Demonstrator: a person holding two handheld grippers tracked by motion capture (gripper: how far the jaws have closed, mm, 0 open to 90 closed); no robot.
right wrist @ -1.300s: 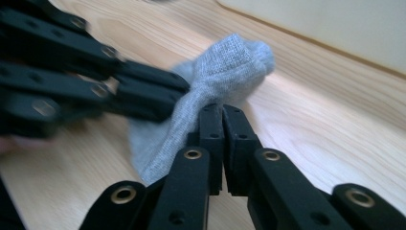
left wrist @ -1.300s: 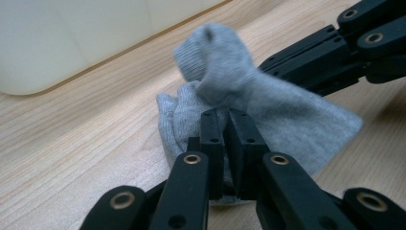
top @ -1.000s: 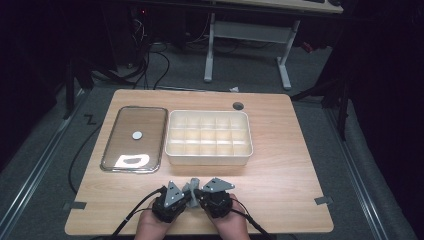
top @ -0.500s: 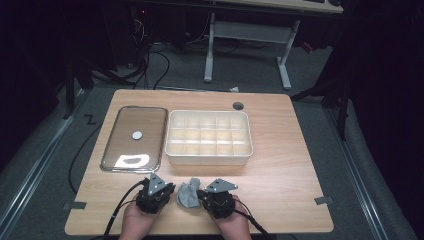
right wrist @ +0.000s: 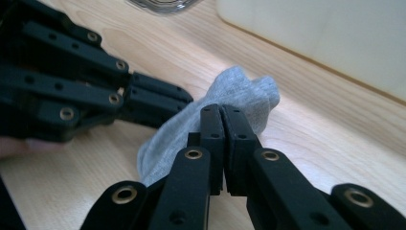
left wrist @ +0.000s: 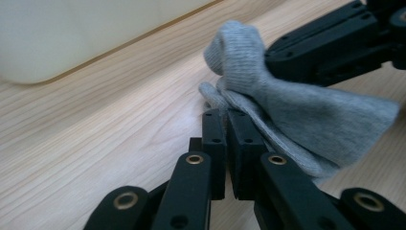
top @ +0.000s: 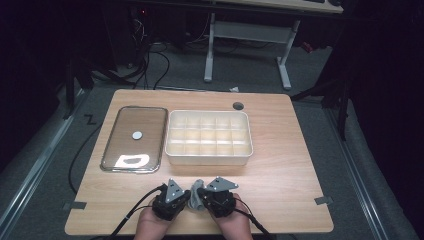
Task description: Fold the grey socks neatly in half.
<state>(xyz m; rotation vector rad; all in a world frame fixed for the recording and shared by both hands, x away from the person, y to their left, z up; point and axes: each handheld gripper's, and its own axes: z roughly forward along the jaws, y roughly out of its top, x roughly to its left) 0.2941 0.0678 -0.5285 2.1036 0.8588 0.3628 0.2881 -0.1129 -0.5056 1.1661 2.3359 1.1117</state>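
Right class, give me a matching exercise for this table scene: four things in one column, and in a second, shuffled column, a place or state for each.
Things:
1. grey sock
2. compartment box
3. clear lid
4. left gripper

Places or states:
A. lies flat at the table's left
B. shut on the cloth
C. pinched between two grippers
D. stands mid-table, cells empty

Pairs: 1-C, 2-D, 3-A, 4-B

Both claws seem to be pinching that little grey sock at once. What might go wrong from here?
1. The left gripper and right gripper each clamp the grey sock near an edge, so pulling apart might slip one grip.
2. The sock sits near the table's front edge; a drop might fall off.
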